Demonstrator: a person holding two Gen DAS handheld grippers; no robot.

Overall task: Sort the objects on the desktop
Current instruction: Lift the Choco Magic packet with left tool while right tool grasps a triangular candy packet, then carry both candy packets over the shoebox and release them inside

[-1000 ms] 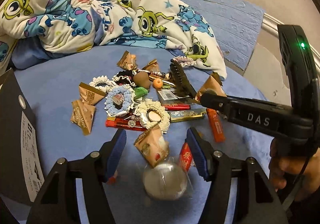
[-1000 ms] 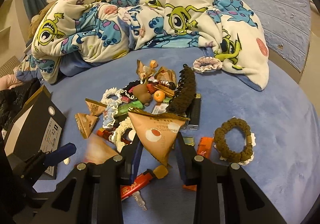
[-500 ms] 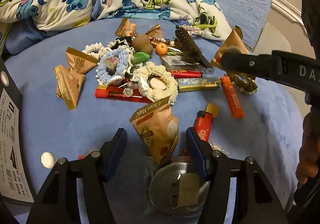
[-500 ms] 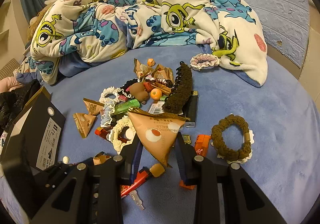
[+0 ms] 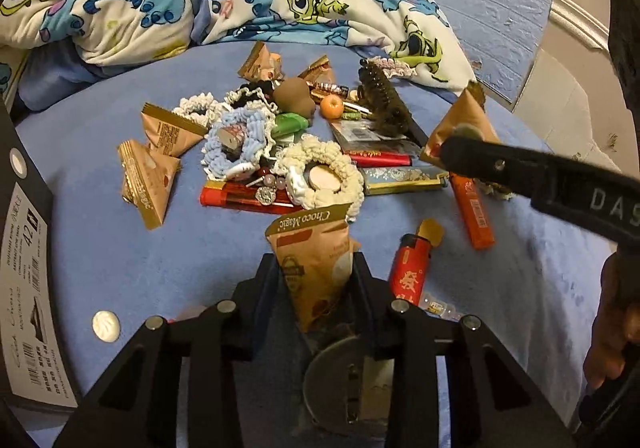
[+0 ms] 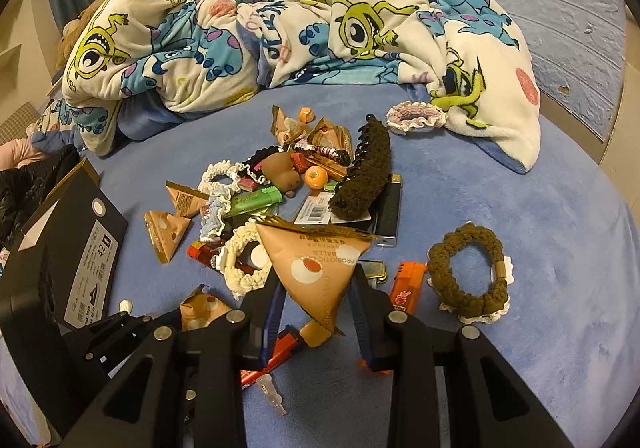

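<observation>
While the left gripper [image 5: 316, 268] closes its jaws onto a brown Choco Magic packet [image 5: 310, 248], the pads sit against the packet's flanks, so it stands tip-down for lifting. At 2 o'clock, the right gripper [image 6: 316, 296] pinches a second triangular packet [image 6: 316, 268] clear of the blue bedspread [image 6: 540, 208]. Both packets likely belong together; the shoebox [image 5: 24, 248] waits at 9 o'clock.
</observation>
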